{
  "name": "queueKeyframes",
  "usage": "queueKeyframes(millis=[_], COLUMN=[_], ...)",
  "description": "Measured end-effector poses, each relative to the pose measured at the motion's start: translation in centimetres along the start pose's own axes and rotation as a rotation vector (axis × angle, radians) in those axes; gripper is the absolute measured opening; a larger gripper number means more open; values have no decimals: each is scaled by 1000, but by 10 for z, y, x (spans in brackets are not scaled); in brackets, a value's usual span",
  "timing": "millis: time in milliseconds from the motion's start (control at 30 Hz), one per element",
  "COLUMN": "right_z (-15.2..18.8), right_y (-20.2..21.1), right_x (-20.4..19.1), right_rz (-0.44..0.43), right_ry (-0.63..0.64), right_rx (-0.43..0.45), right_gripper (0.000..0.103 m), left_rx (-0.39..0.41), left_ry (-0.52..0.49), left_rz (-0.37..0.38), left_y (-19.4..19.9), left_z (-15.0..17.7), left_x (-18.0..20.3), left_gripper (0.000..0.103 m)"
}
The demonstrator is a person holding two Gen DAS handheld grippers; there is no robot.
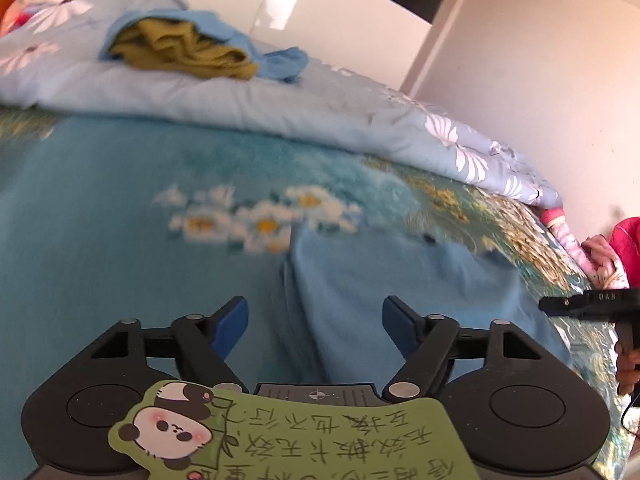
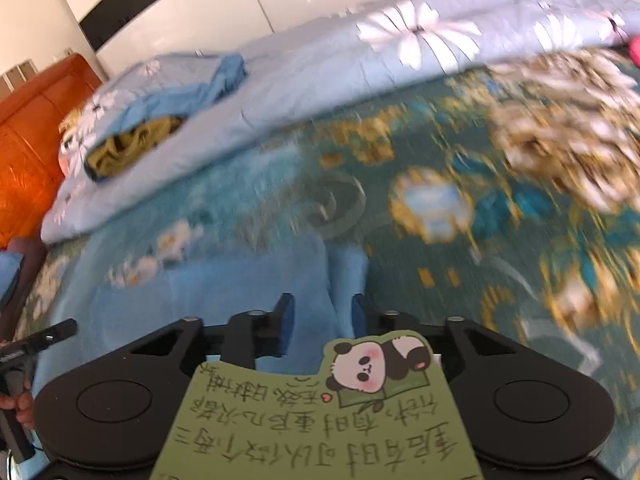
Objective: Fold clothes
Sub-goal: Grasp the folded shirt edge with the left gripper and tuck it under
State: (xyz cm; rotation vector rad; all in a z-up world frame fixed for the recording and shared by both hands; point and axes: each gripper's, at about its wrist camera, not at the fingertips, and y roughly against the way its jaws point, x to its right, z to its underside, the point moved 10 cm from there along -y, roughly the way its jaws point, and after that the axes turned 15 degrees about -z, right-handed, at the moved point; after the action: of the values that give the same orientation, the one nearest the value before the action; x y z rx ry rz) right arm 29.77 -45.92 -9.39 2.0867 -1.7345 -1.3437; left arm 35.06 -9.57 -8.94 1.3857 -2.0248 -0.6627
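Left tool [image 1: 315, 322] is spread wide over the blue cloth [image 1: 400, 300], which lies flat on the bed [image 1: 100, 240]. Right tool [image 2: 323, 326] pinches a fold of that cloth. At ten o'clock, more clothes [image 1: 180, 46] sit piled on the quilt [image 1: 320, 112].

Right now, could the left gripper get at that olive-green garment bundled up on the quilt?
Probably yes. The left gripper is open above the blue garment, and nothing stands between it and the olive garment on the quilt, though that lies well across the bed.
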Motion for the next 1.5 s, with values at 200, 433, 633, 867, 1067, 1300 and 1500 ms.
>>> queueKeyframes(millis=[200, 433, 633, 867, 1067, 1300, 1500], right_z=[58, 94, 102, 90, 88, 81, 102], right_y=[34, 61, 50, 38, 38, 63, 103], right_x=[12, 9, 3, 7, 2, -12, -18], right_rz=[-60, -107, -181, -175, -158, -141, -133], right_ry=[-163, -324, -439, -534, -543, -451, -393], right_rx=[15, 106, 165, 290, 314, 345, 336], right_gripper=[43, 43, 45, 22, 8, 5, 5], left_rx=[-156, -218, -209, -167, -155, -110, -111], left_ry=[88, 384, 538, 604, 603, 577, 523], left_rz=[54, 99, 96, 44, -53, -30, 12], left_y=[15, 27, 19, 10, 10, 48, 91], left_z=[51, 67, 67, 61, 58, 55, 85], left_x=[2, -3, -5, 5, 0, 7, 16], left_gripper=[81, 81, 81, 53, 10, 7, 7])
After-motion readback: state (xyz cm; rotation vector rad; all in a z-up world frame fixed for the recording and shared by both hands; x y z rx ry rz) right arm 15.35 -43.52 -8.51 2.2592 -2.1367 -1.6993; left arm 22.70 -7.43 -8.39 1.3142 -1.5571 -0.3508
